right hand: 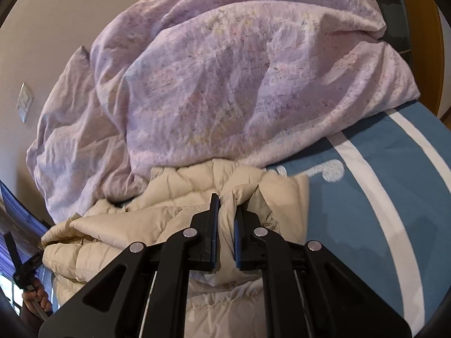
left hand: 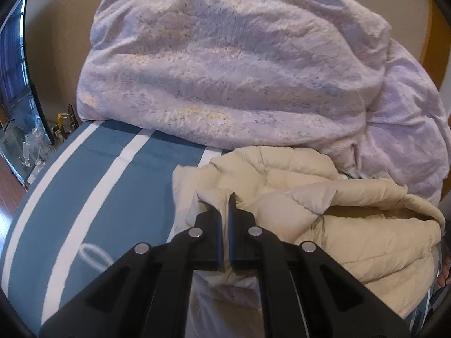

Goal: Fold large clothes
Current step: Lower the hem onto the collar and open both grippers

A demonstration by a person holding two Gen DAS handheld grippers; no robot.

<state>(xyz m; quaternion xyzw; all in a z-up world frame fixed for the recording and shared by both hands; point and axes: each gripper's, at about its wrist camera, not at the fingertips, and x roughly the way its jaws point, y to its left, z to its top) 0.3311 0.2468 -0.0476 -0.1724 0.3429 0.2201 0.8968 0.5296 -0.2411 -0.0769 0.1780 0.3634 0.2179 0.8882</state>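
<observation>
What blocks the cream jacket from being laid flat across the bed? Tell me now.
The heaped lilac duvet crowds the bed behind the cream jacket, touching its far edge. The blue striped sheet beside it lies bare. Both the left claw and the right claw are already shut on jacket fabric, nothing between.

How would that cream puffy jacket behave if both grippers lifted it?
Probably floppy: the jacket already lies crumpled, bunching where the left gripper and right gripper pinch it. Its puffed quilting suggests it is light for its bulk. The unheld parts would likely sag and drag across the bed cover.
</observation>
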